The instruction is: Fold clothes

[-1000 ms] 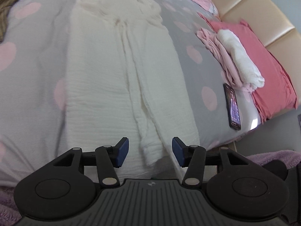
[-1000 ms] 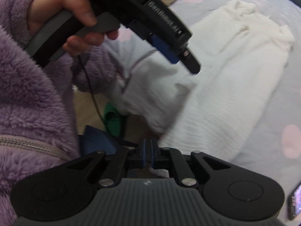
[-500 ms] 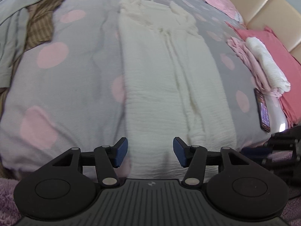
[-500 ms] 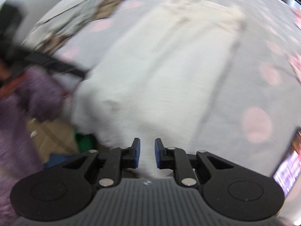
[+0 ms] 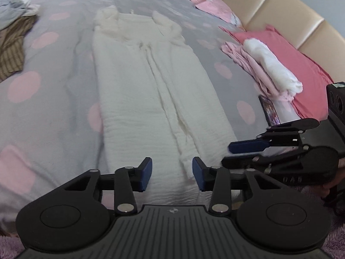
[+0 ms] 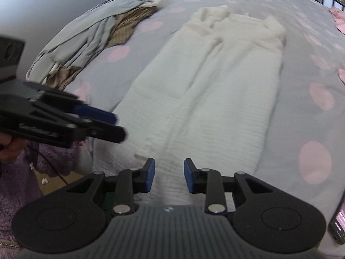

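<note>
A: Where's the thing they're folding?

B: The white trousers (image 5: 151,99) are spread flat along the grey bedspread (image 5: 49,99) with the pink spots, waistband at the far end, leg hems at the near edge by the person.

A: And the tools?

B: Left gripper (image 5: 172,176) hovers over the near hems, jaws apart with nothing between them. Right gripper (image 6: 168,175) sits just beside it, also spread and empty.

A: What could go wrong?

B: The cloth looks thin and crinkled, so I'd guess a shallow pinch would catch only the top layer and the leg underneath would trail. The two legs overlap down the middle, and an uneven lift would probably skew that seam.

A: Anything nearby to worry about?

B: The phone (image 5: 270,112) lies at the bed's edge, near the right side of the trousers; a wide swing might knock it off. The folded pile (image 5: 267,69) on the red pillow (image 5: 301,69) is well apart, and the loose grey and brown clothes (image 6: 92,36) lie far left
</note>
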Motion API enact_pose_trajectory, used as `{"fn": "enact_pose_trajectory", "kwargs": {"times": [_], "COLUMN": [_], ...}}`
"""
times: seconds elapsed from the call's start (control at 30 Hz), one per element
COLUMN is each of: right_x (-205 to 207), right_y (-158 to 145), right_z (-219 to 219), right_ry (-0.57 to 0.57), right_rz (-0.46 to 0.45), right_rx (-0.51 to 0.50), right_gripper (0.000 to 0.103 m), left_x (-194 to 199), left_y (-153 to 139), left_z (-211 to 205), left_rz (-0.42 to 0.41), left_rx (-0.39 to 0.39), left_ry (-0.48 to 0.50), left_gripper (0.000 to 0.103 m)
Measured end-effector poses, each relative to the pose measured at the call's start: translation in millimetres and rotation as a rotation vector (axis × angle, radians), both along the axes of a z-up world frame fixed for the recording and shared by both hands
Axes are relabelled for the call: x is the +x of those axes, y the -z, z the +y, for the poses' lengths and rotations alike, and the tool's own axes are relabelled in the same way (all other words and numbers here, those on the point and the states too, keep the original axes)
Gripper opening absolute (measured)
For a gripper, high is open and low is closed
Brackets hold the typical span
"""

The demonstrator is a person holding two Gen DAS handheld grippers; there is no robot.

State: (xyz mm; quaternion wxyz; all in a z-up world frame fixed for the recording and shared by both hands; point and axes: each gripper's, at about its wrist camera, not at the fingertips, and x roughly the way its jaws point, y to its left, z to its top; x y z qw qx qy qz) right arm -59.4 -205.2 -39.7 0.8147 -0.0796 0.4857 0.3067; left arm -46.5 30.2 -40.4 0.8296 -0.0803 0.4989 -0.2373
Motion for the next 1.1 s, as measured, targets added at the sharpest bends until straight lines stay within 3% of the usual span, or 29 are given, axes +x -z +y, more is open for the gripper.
{"fn": "enact_pose_trajectory", "kwargs": {"times": [0.17, 0.23, 0.47, 0.5, 0.57, 0.77, 0.83, 0.93, 1.1], "right_x": [-1.8, 0.1, 0.2, 0.5, 1.1, -0.5, 0.1, 2.7, 14.4], "right_y": [17.1, 20.5, 4.5, 6.0, 10.2, 5.6, 0.4, -5.0, 7.7], "right_z": [17.1, 16.3, 7.7, 9.7, 14.1, 15.1, 14.6, 15.3, 25.3], "right_ry": [-0.024, -0.017, -0.021, -0.028, -0.044, -0.033, 0.002, 0.074, 0.225], "right_rz": [0.004, 0.005, 0.013, 0.016, 0.024, 0.0, -0.021, -0.049, -0.02], "right_rx": [-0.028, -0.036, 0.033, 0.033, 0.036, 0.023, 0.038, 0.062, 0.087], "right_gripper": [0.032, 0.006, 0.006, 0.006, 0.007, 0.023, 0.033, 0.041, 0.048], "left_x": [6.8, 7.5, 9.7, 11.9, 13.4, 18.0, 19.6, 21.9, 25.9], "left_y": [11.6, 12.6, 10.5, 9.9, 10.6, 13.7, 13.1, 12.2, 11.3], "left_z": [-10.8, -11.1, -6.2, -7.3, -9.2, -9.0, -3.5, 4.7, 16.7], "left_rz": [0.031, 0.036, 0.049, 0.052, 0.059, 0.064, 0.058, 0.048, 0.037], "left_rx": [-0.023, -0.038, -0.144, -0.163, -0.17, -0.124, -0.112, -0.095, -0.071], "left_ry": [0.033, 0.04, 0.035, 0.033, 0.037, -0.002, -0.035, -0.085, -0.155], "left_gripper": [0.031, 0.031, 0.031, 0.035, 0.044, 0.044, 0.044, 0.044, 0.044]}}
